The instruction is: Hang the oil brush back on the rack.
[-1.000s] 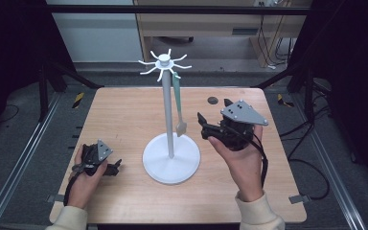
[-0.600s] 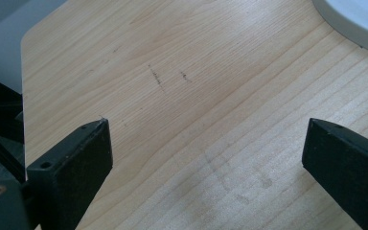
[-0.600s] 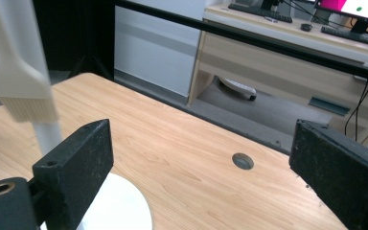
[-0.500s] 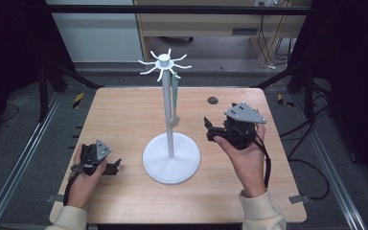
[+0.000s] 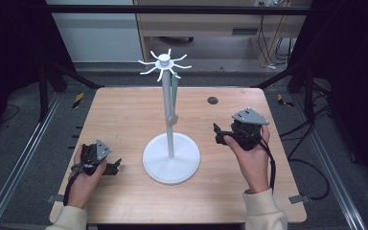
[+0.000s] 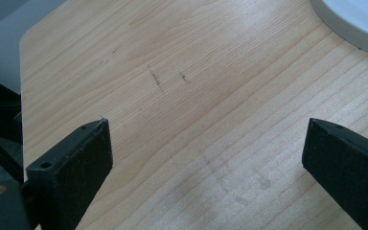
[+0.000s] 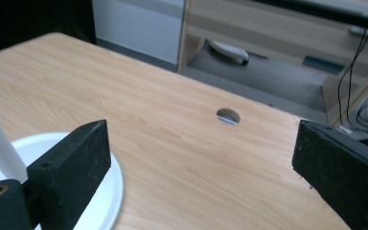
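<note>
Both our tongs, left (image 5: 116, 166) and right (image 5: 216, 132), gape empty. The green strap (image 5: 174, 98), perhaps a watchband, hangs on the stand (image 5: 171, 139) left of the right tongs; the hanging looks done.

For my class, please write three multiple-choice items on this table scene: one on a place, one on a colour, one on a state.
1. Where does the green strip hang?
A. From an arm at the top of the white stand
B. Flat on the table
C. In the right gripper

2. What colour is the stand's round base?
A. Black
B. White
C. Green

3. How do the left gripper jaws stand?
A. Shut on the strip
B. Shut, empty
C. Open, empty

Answers: 1 A, it dangles beside the pole; 2 B, the disc is white; 3 C, bare wood shows between the jaws.
</note>
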`<state>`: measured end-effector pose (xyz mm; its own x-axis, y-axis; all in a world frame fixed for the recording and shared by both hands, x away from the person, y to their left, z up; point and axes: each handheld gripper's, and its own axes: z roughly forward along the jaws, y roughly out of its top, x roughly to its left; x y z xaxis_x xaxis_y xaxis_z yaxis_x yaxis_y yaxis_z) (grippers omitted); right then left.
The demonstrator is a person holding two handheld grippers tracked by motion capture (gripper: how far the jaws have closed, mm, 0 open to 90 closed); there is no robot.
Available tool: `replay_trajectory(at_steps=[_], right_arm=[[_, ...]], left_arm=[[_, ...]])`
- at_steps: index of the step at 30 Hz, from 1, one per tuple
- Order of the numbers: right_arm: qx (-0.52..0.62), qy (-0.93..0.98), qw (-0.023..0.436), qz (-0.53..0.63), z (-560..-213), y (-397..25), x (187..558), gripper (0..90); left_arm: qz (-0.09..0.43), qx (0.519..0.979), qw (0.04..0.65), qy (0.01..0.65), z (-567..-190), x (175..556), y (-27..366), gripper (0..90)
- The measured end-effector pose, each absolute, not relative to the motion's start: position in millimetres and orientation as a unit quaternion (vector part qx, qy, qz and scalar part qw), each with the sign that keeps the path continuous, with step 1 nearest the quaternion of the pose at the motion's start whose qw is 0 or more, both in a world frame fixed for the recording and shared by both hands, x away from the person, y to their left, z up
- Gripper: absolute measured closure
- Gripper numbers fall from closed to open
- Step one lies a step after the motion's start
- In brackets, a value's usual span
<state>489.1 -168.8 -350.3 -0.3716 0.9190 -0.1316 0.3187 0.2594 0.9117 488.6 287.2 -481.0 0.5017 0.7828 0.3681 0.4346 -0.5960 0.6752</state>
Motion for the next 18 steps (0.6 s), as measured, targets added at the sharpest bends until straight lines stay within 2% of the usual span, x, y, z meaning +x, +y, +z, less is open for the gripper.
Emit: replay_trajectory(at_steps=[18], right_arm=[[0.468, 0.727, 0.359, 0.353, -392.0, -196.7, 506.4, 10.8]], left_arm=[[0.337, 0.827, 0.258, 0.368, -481.0, 488.7, 287.5, 2.8]])
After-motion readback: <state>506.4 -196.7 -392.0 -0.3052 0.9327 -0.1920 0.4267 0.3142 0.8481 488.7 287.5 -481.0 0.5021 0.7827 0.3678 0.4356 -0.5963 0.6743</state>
